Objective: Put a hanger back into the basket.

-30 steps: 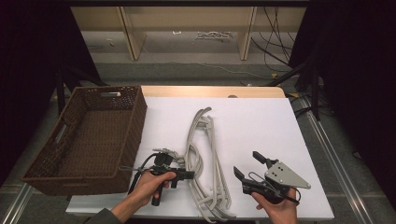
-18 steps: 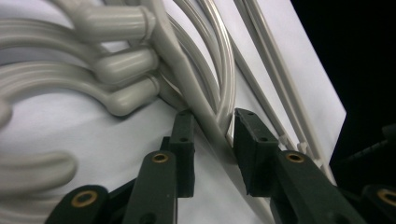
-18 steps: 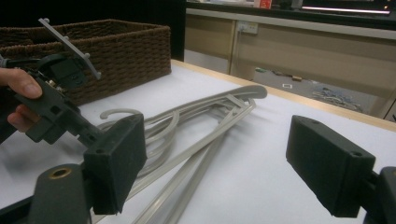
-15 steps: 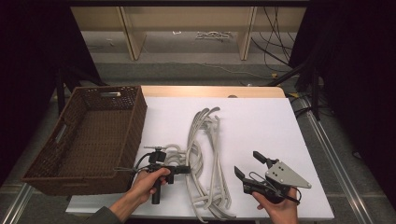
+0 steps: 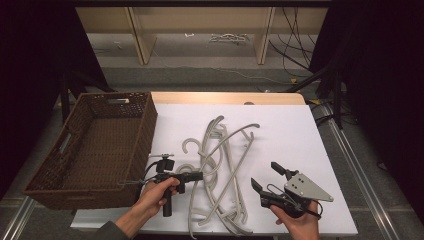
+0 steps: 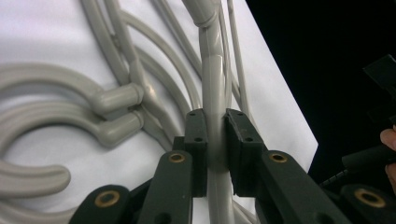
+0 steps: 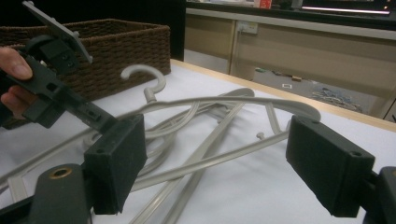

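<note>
Several grey plastic hangers (image 5: pixel 225 170) lie tangled in the middle of the white table. My left gripper (image 5: pixel 196 175) is shut on the bar of one grey hanger (image 6: pixel 212 93), which passes straight up between its pads (image 6: pixel 196 140). In the right gripper view that hanger (image 7: pixel 224 100) arches over the pile, with the left gripper (image 7: pixel 70 100) at its near end. My right gripper (image 5: pixel 266 176) hovers right of the pile, open wide, and its pads (image 7: pixel 116 163) hold nothing.
A brown wicker basket (image 5: pixel 145 135) stands at the table's left, close to my left hand, and it shows behind the pile (image 7: pixel 116 39) in the right gripper view. White table surface (image 5: pixel 290 130) runs bare right of the hangers. A dark drop lies past the table's near edge.
The hanger pile has fanned out and shifted left as my left gripper pulled on its hanger. The hooks now point apart. My right gripper has stayed about where it was.
</note>
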`<state>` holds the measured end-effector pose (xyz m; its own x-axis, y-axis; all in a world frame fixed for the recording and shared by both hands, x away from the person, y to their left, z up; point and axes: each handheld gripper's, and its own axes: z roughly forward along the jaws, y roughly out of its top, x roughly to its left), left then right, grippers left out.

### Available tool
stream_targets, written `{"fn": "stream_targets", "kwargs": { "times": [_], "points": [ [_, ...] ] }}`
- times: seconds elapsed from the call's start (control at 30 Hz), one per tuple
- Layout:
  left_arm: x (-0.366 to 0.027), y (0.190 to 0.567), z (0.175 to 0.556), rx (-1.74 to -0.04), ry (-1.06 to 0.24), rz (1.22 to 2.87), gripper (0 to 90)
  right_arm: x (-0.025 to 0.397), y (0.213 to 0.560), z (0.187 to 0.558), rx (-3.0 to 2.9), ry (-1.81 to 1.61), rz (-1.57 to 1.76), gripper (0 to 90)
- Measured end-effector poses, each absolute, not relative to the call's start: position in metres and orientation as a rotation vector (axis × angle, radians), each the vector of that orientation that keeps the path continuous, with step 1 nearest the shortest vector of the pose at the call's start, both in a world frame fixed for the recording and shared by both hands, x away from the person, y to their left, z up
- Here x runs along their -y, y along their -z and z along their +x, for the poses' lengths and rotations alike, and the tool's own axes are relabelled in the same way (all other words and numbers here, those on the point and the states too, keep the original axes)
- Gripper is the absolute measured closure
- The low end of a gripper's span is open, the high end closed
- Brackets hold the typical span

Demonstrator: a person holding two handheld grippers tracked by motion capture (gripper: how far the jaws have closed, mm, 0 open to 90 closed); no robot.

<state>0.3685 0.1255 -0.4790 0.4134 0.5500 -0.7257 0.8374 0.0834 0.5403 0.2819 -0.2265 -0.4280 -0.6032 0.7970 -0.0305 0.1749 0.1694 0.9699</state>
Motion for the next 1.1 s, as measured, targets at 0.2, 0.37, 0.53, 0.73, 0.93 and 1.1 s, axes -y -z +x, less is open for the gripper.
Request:
{"fn": "stream_targets", "kwargs": {
  "times": [0.2, 0.37, 0.53, 0.73, 0.93, 1.1],
  "points": [
    [-0.123, 0.467, 0.368, -1.146, 0.249, 1.644, 80.3, 0.227, 0.428, 0.282, -1.893, -1.463, 0.914, 21.4],
    [-0.123, 0.462, 0.366, -1.126, 0.209, 1.677, 80.3, 0.227, 0.428, 0.282, -1.896, -1.464, 0.915, 21.4],
    [-0.125, 0.456, 0.368, -1.131, 0.192, 1.641, 80.2, 0.227, 0.429, 0.282, -1.897, -1.469, 0.922, 21.4],
    [-0.130, 0.440, 0.371, -1.115, 0.160, 1.631, 80.2, 0.229, 0.428, 0.282, -1.900, -1.469, 0.926, 21.4],
    [-0.133, 0.417, 0.372, -1.098, 0.136, 1.600, 80.2, 0.228, 0.428, 0.282, -1.894, -1.475, 0.925, 21.4],
    [-0.141, 0.392, 0.373, -1.080, 0.103, 1.583, 80.2, 0.228, 0.429, 0.282, -1.888, -1.477, 0.925, 21.4]
  ]
}}
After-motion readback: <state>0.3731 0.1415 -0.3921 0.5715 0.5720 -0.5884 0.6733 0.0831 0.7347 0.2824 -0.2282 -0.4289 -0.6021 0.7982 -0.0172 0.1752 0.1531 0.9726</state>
